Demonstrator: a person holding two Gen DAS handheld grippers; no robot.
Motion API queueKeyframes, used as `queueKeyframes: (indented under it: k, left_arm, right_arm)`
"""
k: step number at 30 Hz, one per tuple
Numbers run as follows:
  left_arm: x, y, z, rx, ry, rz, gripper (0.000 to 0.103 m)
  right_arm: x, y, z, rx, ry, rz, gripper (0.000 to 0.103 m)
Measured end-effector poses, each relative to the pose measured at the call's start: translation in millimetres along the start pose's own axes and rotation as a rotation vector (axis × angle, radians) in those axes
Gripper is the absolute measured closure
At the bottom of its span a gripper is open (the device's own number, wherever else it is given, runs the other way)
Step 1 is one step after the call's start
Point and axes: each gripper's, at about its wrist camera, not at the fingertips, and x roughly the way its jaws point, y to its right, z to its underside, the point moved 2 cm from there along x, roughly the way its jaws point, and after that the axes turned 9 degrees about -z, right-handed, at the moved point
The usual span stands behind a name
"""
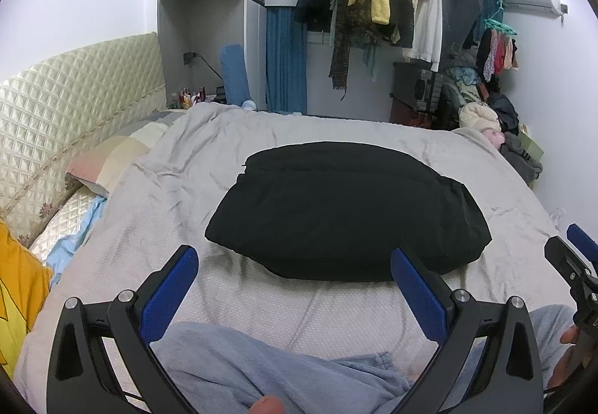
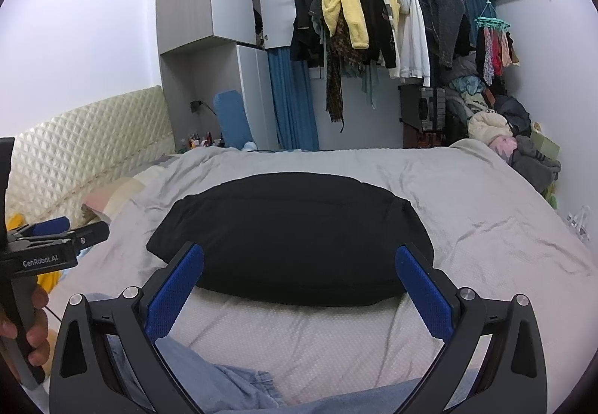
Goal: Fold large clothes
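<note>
Scene: I see a bed [image 1: 157,227] w/ grey cover; black garment [image 1: 344,212] lies mid-bed as a compact, roughly rectangular bundle, edges tucked under, no sleeves or legs showing.
Garment pos: in front of both grippers, apart from each; near edge sits just beyond the fingertips in both views.
L gripper [image 1: 295,264]: jaws spread wide, nothing between them. Hovers above the cover, near side of bundle, not touching it.
R gripper [image 2: 299,264]: jaws likewise released, empty. Its tips overlap the bundle's near edge in the right view, but I can't tell contact; looks like it's above, not on.
Cross-check: R gripper shows at far right of the left view; L gripper shows at far left of the right view, held by the person's hand [image 2: 33,324].
Foreground: light blue fabric [image 1: 269,369] at bottom of both views, prob. the person's trousers, not task cloth; can't be sure.
Other: clothes rack [image 2: 373,21] at back wall, pillow [image 1: 112,159] by headboard, yellow cloth [image 1: 18,287] at left edge.
Step (judgement): black item looks fully folded; I read this as the end of 1 fold cycle, hands backed off.
Progress (judgement): this garment ~done; no other large item laid out on the bed.
Next (judgement): either press bundle flat or move it aside, which needs both jaws to close on the near edge, 1 per corner, then lift evenly so layers don't slip open.
Risk: thick bundle may unfold if gripped by the top layer only.
</note>
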Motion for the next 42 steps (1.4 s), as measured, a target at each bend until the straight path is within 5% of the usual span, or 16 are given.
queueKeyframes:
  k: [42]
  left_arm:
    - [-13.5, 9.5, 6.5, 0.018, 0.017, 0.018, 0.000]
  right_arm:
    - [-5.9, 6.9, 3.9, -0.003, -0.001, -0.003, 0.000]
